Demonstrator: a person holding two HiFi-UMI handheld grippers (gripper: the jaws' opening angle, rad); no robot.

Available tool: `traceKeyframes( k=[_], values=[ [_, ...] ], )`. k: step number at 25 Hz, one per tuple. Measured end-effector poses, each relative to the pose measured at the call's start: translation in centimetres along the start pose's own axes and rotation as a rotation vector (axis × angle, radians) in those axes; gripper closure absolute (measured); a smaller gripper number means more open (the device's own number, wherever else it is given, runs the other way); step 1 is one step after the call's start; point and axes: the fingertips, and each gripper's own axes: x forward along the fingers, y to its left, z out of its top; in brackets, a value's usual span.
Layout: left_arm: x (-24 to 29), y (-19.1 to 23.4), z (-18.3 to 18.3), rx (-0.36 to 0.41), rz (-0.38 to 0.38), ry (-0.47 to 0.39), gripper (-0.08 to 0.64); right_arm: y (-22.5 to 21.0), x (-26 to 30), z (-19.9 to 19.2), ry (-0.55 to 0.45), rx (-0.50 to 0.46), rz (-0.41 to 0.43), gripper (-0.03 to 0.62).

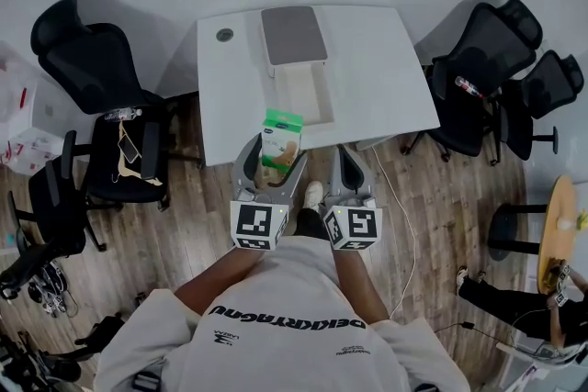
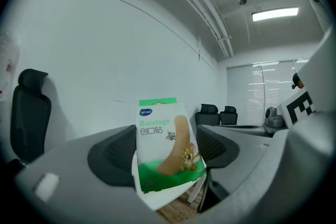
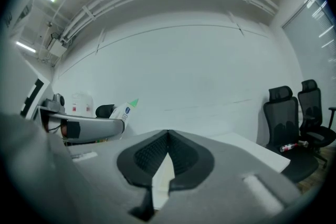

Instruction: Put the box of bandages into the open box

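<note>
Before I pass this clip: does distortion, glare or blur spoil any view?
Head view: strong fisheye bend, even light, bandage box sharp. Left gripper view: dark round vignette, ceiling lamp blown out, box print readable. Right gripper view: same vignette, wall lines bowed.

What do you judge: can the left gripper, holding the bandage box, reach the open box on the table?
Probably yes: the left gripper holds the bandage box at the table edge, with nothing between it and the open box.
</note>
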Motion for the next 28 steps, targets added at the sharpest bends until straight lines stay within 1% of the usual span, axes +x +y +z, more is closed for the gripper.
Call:
traceKeyframes(
  k=[5, 11, 19, 28],
  values=[
    [2.2, 0.3, -0.1, -0.029, 0.032, 0.011, 0.195, -1.0, 2.0, 0.2, -0.006, 0.001, 0.034, 0.595],
    [5.4, 0.2, -0.5, -0.041, 0.073, 0.030, 0.195, -3.5, 4.7, 0.1, 0.009, 0.004, 0.077, 0.594],
    [9.6, 0.1, -1.5, -0.077, 0.132, 0.060, 0.195, -5.7, 8.4, 0.1, 0.026, 0.004, 0.158, 0.594],
    [13.2, -0.1, -2.9, -0.089, 0.179, 0.100, 0.195, -8.4, 11.0, -0.8, 0.053, 0.022, 0.194, 0.594]
  ],
)
